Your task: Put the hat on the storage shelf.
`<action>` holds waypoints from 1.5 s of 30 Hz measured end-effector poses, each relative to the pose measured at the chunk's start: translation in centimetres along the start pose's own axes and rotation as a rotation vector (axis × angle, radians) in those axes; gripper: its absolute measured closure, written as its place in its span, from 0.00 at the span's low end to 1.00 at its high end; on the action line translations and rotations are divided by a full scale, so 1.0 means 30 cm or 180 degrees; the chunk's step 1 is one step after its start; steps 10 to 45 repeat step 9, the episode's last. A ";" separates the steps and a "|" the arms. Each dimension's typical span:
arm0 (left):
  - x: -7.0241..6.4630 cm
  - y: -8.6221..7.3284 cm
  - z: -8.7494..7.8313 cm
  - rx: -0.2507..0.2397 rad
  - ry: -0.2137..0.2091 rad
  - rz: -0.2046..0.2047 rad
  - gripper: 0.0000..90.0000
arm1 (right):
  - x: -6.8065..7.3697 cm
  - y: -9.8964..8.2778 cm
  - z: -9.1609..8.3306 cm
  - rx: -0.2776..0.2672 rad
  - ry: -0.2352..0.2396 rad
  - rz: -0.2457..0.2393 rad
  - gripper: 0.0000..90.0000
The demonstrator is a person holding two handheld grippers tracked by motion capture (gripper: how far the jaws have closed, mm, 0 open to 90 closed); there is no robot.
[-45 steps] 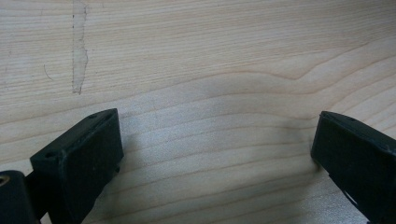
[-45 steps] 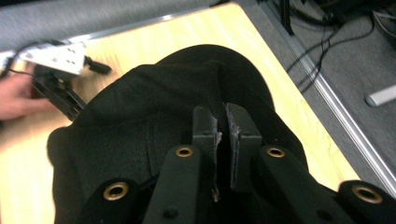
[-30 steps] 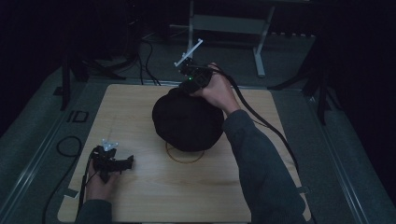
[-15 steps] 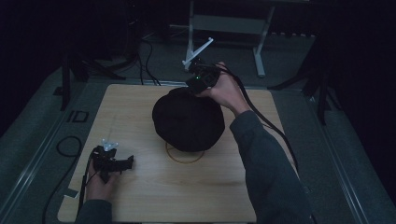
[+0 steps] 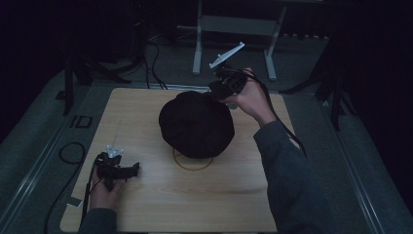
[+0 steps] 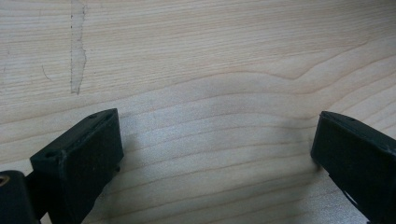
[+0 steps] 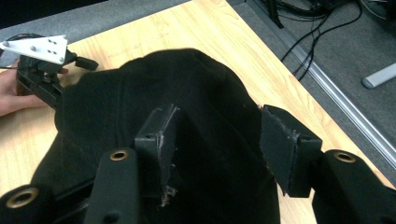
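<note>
A black fabric hat [image 5: 197, 124] lies in the middle of the wooden table [image 5: 141, 107], covering part of a thin ring drawn on the wood [image 5: 192, 164]. My right gripper [image 5: 215, 92] hovers at the hat's far right edge, held by a hand. In the right gripper view the hat [image 7: 140, 88] spreads under the right gripper [image 7: 217, 128]. Its jaws have just been opening; the hat's edge lies below the gap and neither pad presses on it. My left gripper [image 5: 130, 170] rests on the table at the near left, open over bare wood [image 6: 217, 140].
A pale metal stand [image 5: 197, 44] and dark cables [image 5: 156, 58] sit on the floor beyond the table. A grey floor rail [image 7: 345, 102] runs along the table's side. A worn tape mark [image 6: 77, 51] shows on the wood ahead of the left gripper.
The right gripper has opened and drawn back to the right from the hat's far edge. The hat stays on the table. The left gripper has not moved.
</note>
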State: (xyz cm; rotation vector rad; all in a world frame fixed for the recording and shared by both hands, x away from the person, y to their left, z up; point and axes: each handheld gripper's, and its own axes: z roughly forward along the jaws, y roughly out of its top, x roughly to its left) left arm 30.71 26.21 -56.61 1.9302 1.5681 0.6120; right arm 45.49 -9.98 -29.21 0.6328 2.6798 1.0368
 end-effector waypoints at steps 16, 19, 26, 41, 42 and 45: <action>-0.001 0.000 0.000 -0.0005 -0.0006 -0.0001 0.02 | -0.014 -0.059 -0.042 -0.0028 -0.0144 0.0065 0.49; -0.001 0.000 0.000 -0.0005 -0.0006 -0.0001 0.02 | -0.014 -0.059 -0.042 -0.0028 -0.0144 0.0065 0.49; -0.001 0.000 0.000 -0.0005 -0.0006 -0.0001 0.02 | -0.014 -0.059 -0.042 -0.0028 -0.0144 0.0065 0.49; -0.001 0.000 0.000 -0.0005 -0.0006 -0.0001 0.02 | -0.014 -0.059 -0.042 -0.0028 -0.0144 0.0065 0.49; -0.001 0.000 0.000 -0.0005 -0.0006 -0.0001 0.02 | -0.014 -0.059 -0.042 -0.0028 -0.0144 0.0065 0.49; -0.001 0.000 0.000 -0.0005 -0.0006 -0.0001 0.02 | -0.014 -0.059 -0.042 -0.0028 -0.0144 0.0065 0.49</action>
